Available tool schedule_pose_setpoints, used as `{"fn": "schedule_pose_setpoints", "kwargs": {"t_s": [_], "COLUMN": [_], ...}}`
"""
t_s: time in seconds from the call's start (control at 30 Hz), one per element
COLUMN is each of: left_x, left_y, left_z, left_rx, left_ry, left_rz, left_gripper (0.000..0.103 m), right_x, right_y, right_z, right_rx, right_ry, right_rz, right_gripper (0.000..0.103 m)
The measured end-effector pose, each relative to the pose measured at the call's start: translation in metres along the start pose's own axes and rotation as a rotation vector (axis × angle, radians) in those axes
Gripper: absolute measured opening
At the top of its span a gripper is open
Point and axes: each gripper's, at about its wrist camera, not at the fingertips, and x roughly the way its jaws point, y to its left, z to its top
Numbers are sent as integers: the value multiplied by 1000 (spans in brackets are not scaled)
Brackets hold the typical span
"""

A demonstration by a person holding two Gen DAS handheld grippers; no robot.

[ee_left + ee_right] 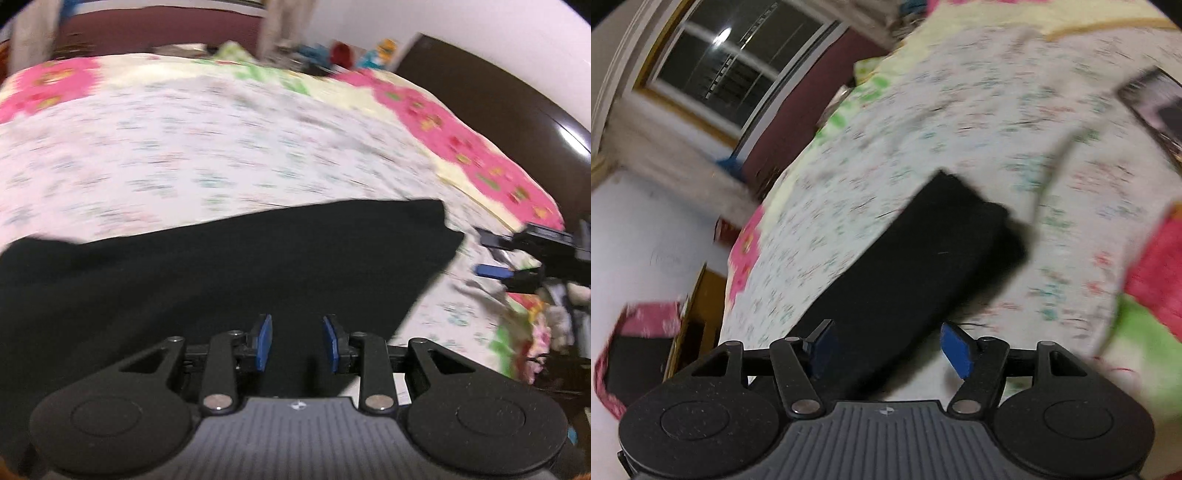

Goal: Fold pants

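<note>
Fingers first: your left gripper [297, 341] has its blue-padded fingers [264, 341] standing narrowly apart with nothing pinched between them, and they hang just above the black fabric pants [221, 266], which lie flat as a dark folded band on the bed with the flowered white, pink and green cover [184, 147]. Your right gripper [892, 350] holds its blue fingers [956, 349] wider, also gripping nothing; in its own view the near end of the pants runs up between the two fingers, but neither pad presses on the cloth as far as the blur allows you to judge. Seen from the left wrist, that right gripper [517, 269] sits just beyond the right-hand end of the pants, clear of the cloth. Both views are smeared, so fine creases cannot be read. Judged from how the pants lie, long and narrow with straight edges, a lengthwise fold looks done and you are between grasps, with a crosswise fold likely still to come. For the next move you would bring each pair of fingers down onto a corner of one short end of the pants, close on both layers together, and keep the layers aligned as you carry that end over toward the far end.
</note>
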Motion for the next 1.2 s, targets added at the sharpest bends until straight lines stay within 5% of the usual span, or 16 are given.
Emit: {"fn": "schedule_pose_setpoints", "kwargs": {"t_s": [0.4, 0.93, 1.13, 1.2], "left_x": [30, 23, 18, 15], "left_y": [-68, -44, -39, -40], "left_z": [13, 9, 2, 1], "left_rx": [169, 90, 80, 90], "left_ry": [93, 66, 68, 66], "left_rz": [-42, 7, 13, 23], "left_gripper": [40, 41, 41, 41], "right_x": [40, 54, 62, 62], "right_y": [-38, -59, -56, -57], "right_z": [-2, 0, -1, 2], "right_rx": [235, 435, 446, 446], "right_ry": [-122, -192, -198, -178], "right_rz": [92, 136, 152, 132], "right_gripper": [61, 53, 60, 50]}}
